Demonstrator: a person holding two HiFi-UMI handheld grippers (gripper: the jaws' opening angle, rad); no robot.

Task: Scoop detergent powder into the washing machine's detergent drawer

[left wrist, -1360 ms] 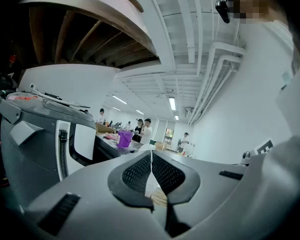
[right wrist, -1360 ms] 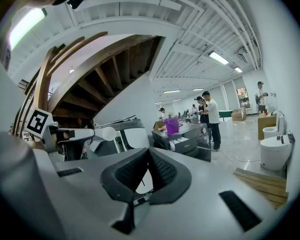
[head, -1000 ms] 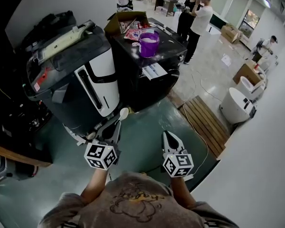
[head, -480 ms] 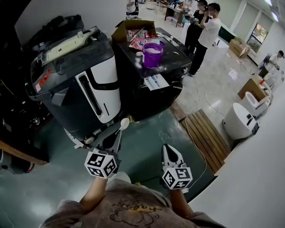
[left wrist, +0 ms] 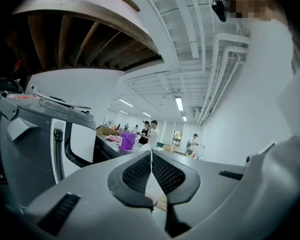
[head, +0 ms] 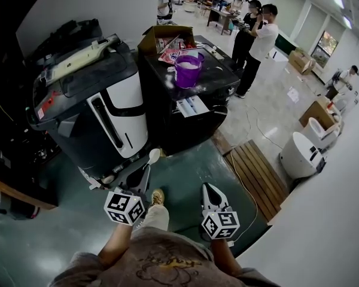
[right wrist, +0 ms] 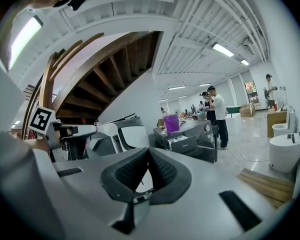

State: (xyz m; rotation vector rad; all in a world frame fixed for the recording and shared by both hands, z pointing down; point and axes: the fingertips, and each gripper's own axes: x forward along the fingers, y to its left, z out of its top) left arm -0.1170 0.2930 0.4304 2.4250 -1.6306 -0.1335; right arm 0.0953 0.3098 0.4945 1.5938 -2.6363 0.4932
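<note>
In the head view my left gripper [head: 145, 170] is shut on the handle of a white spoon [head: 154, 156], whose bowl points toward the machines. In the left gripper view the thin spoon handle [left wrist: 151, 160] is pinched between the closed pads. My right gripper [head: 208, 187] hangs beside it over the green floor, shut with nothing in it. A dark washing machine [head: 197, 121] stands ahead with its detergent drawer [head: 192, 106] pulled out. A purple cup [head: 187, 69] sits on its top. Both grippers are well short of the machine.
A grey and white appliance [head: 90, 106] stands left of the washer. A cardboard box [head: 161, 37] sits behind the cup. A wooden pallet [head: 257, 166] and a white round unit [head: 299, 154] lie to the right. People [head: 260, 34] stand in the background.
Both grippers have dropped slightly lower in the head view, still shut. A shoe has come into view between them. The spoon stays in the left gripper.
</note>
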